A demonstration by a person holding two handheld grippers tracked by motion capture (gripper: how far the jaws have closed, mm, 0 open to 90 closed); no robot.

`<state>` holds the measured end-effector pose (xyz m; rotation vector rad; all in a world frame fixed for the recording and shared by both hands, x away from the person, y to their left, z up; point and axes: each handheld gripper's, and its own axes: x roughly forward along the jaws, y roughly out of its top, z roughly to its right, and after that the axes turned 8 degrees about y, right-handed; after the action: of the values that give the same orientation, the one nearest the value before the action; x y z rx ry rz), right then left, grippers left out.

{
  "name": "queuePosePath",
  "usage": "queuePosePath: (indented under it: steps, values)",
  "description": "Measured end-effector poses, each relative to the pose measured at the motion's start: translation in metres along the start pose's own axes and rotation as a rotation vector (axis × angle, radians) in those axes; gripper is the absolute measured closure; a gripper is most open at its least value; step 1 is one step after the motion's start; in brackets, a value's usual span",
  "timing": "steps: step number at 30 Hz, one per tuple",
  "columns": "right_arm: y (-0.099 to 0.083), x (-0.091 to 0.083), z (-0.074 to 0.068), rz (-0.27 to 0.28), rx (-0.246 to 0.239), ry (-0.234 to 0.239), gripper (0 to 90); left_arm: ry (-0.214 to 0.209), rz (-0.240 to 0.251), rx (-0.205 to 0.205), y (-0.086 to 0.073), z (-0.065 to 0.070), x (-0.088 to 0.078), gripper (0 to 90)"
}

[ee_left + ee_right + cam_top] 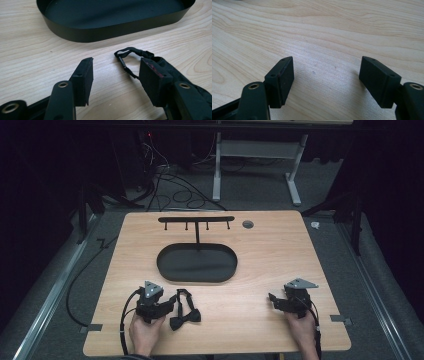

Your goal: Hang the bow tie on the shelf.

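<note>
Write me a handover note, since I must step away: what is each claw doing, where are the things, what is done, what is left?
Left claw: open, holding nothing, beside the black fabric bow tie, whose strap lies just past its jaws.
Right claw: open, over bare wood of the light wooden table.
Black oval metal tray with its hook stand: nothing in it or on it.
Done: nothing placed yet.
Left: probably grip the bow tie and move it to the tray or hooks.

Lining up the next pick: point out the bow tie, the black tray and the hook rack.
bow tie [185, 319]: high view, on the bow's knot.
black tray [105, 31]: left gripper view, on its near wall.
hook rack [196, 219]: high view, on the top bar.
</note>
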<state>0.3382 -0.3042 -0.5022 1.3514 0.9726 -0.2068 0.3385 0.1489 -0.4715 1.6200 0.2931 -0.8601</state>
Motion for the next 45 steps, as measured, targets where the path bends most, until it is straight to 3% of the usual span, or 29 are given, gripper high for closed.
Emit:
queuePosePath:
  steps: [14, 24, 28, 33, 39, 45]
  values:
    - [0.0, 0.0, 0.0, 0.0, 0.0, 0.001, 29.2, -0.012, -0.059, 0.008, 0.007, 0.008, 0.022, 50.1]
    - [0.0, 0.0, 0.0, 0.0, -0.003, 0.001, 29.1, 0.0, -0.111, 0.04, 0.005, 0.014, 0.036, 60.7]
    - [0.0, 0.0, 0.0, 0.0, -0.003, 0.001, 29.2, 0.006, -0.106, 0.048, 0.004, 0.015, 0.036, 65.2]
    - [0.0, 0.0, 0.0, -0.001, -0.004, 0.001, 29.2, 0.022, -0.104, 0.101, 0.003, 0.019, 0.035, 75.9]
    - [0.0, 0.0, 0.0, -0.002, -0.005, 0.0, 29.1, 0.012, -0.104, 0.105, 0.004, 0.019, 0.035, 85.1]
    - [0.0, 0.0, 0.0, -0.003, -0.004, 0.001, 29.1, -0.009, -0.105, 0.096, 0.004, 0.017, 0.035, 86.8]
